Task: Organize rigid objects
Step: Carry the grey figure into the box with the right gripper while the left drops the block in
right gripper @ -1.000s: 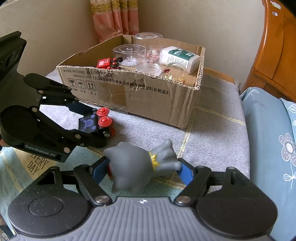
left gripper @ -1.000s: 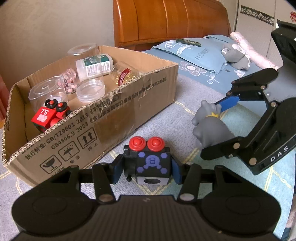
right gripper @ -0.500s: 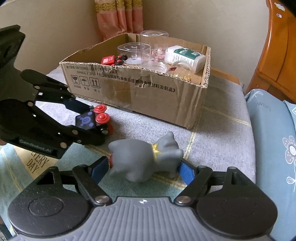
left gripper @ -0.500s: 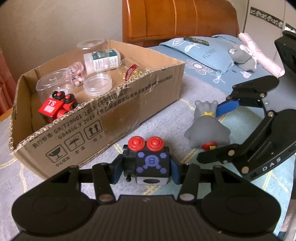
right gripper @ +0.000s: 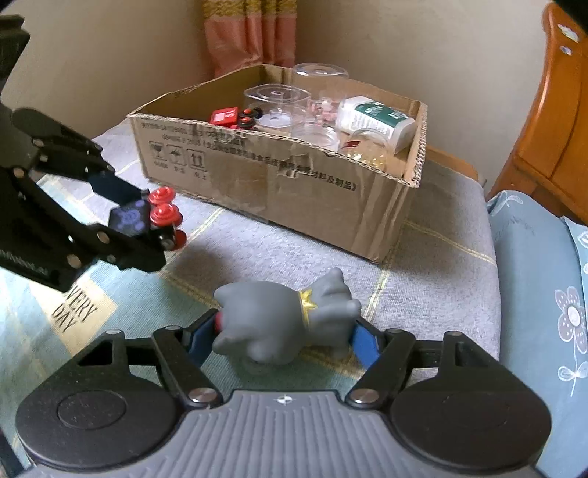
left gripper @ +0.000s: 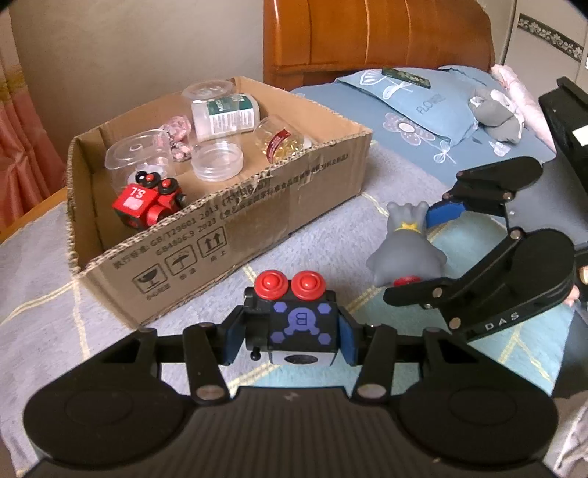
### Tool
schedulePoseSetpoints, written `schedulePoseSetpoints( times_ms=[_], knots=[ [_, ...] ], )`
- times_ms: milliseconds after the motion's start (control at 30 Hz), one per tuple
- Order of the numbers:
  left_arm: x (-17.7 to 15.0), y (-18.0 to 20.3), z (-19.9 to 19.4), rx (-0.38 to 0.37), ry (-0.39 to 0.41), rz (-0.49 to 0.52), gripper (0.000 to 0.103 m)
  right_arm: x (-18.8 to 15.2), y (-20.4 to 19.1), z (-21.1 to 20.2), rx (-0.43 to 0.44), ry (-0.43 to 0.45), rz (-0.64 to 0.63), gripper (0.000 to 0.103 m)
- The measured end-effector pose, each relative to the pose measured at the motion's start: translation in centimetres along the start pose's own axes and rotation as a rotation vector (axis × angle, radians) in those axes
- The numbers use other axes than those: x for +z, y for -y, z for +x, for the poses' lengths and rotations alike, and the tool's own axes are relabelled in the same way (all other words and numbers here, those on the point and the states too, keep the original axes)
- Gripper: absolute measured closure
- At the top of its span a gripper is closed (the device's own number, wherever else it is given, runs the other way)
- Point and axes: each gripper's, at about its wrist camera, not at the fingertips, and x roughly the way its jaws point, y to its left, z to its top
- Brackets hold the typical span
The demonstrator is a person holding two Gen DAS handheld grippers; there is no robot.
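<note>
A plain beige wall (left gripper: 128,55) runs behind everything, with a salmon-pink curtain (right gripper: 250,33) hanging in the corner, gold-patterned band across its top. To the right there's a glossy orange-brown wooden headboard (left gripper: 375,36) rising over a bed dressed in a light blue floral sheet (left gripper: 411,132), a matching blue pillow (left gripper: 422,99) up against it and a pale cabinet door (left gripper: 547,40) with a dark patterned border beyond. Soft daylight across the lot, and a grey blanket (right gripper: 441,228) with thin yellow check lines covers the near surface.

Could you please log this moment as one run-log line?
left claw: shut on black toy car | right claw: closing around grey figurine | cardboard box: ahead
</note>
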Motion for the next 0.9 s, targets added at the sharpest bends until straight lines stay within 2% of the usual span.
schedulePoseSetpoints(
  times_ms=[233,533,667,900],
  knots=[
    [0.8,-0.5,-3.0,0.007,-0.021,-0.027,0.053,1.1,0.1,-3.1,0.049,0.011,-0.061,0.025],
    [4.3,-1.4,-6.5,0.042,0.058,-0.013,0.053,5.7,1.0,-6.8,0.112,0.101,-0.060,0.025],
    [6.3,-2.9,-7.0,0.078,0.091,-0.026,0.053,7.7,1.1,-7.5,0.101,0.137,-0.067,0.025],
    [8.2,-5.9,-5.8,0.160,0.085,-0.052,0.053,10.5,1.3,-7.2,0.082,0.155,-0.065,0.025]
  ],
)
